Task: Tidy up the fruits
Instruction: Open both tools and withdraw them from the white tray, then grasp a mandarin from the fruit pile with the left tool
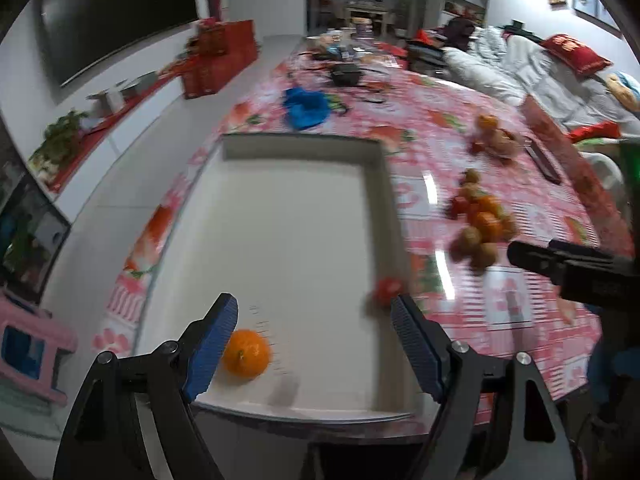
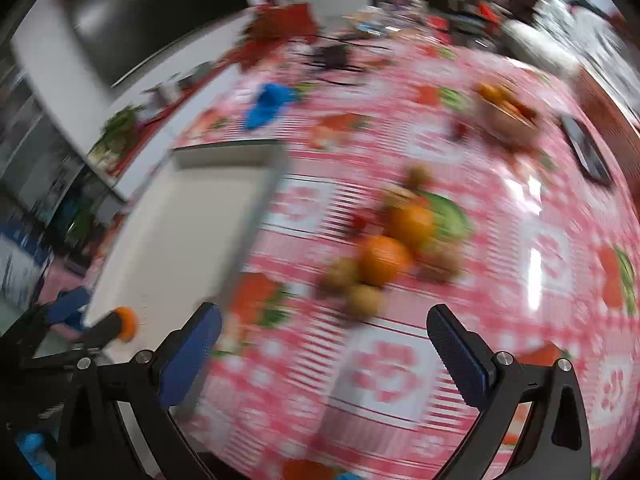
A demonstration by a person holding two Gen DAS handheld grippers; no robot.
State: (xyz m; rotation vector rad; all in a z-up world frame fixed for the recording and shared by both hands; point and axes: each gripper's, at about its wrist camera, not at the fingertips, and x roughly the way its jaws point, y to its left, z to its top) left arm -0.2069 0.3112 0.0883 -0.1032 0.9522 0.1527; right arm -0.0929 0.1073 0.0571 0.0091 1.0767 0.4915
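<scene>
A white rectangular tray [image 1: 288, 168] lies on the pink patterned table. One orange [image 1: 246, 354] rests in its near left corner, just right of my left finger. My left gripper [image 1: 314, 344] is open and empty above the tray's near end. A pile of oranges and brown fruits [image 1: 478, 224] sits right of the tray, with a red fruit [image 1: 387, 289] by the tray's right wall. My right gripper [image 2: 324, 354] is open and empty, short of the same pile [image 2: 384, 258]. The tray [image 2: 176, 240] and orange [image 2: 127, 322] show at left in the blurred right wrist view.
A second small heap of fruit [image 1: 494, 136] lies farther back on the table. A blue cloth [image 1: 306, 108] and dark cables lie beyond the tray. A dark flat device [image 2: 586, 148] lies at the right. The right gripper's body [image 1: 576, 270] enters the left wrist view from the right.
</scene>
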